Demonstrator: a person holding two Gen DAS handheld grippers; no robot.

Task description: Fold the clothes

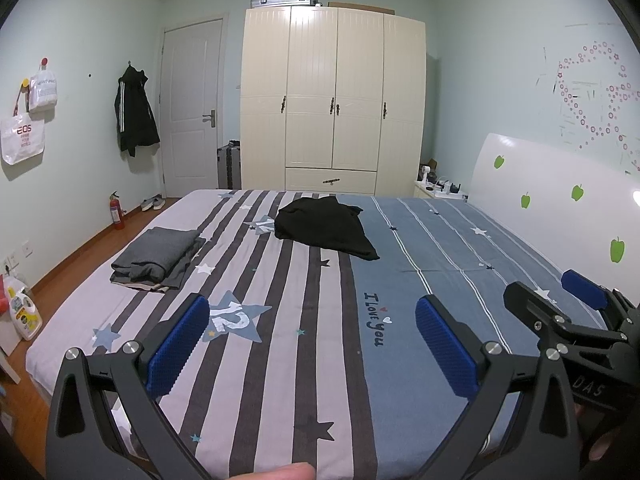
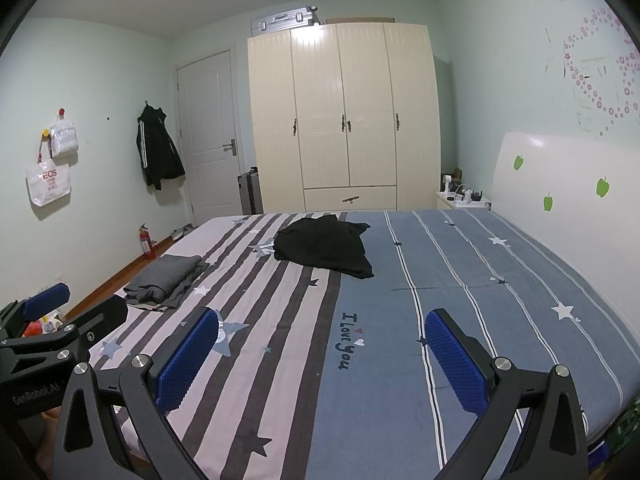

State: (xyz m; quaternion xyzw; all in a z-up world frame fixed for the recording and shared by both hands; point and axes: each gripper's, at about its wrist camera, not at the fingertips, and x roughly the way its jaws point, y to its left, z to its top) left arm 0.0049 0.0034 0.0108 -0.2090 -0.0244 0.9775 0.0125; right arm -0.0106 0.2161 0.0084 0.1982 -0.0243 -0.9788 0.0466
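Note:
A crumpled black garment (image 1: 324,226) (image 2: 322,246) lies unfolded near the far middle of the striped bed (image 1: 440,248) (image 2: 460,280). On the bed's left side rests a folded stack of grey clothes (image 1: 160,258) (image 2: 168,276). My left gripper (image 1: 312,344) hovers open over the near part of the bed, well short of the black garment, with nothing between its blue pads. Beside it on the right, my right gripper (image 2: 322,360) is open too and holds nothing. Each one shows at the edge of the other's view: right gripper (image 1: 560,296), left gripper (image 2: 76,304).
A white headboard (image 1: 560,216) runs along the bed's right side. Behind the bed stand a cream wardrobe (image 1: 332,96), a door (image 1: 192,108) and a nightstand (image 1: 436,190). On the left floor stand a fire extinguisher (image 1: 117,212) and a detergent bottle (image 1: 24,308).

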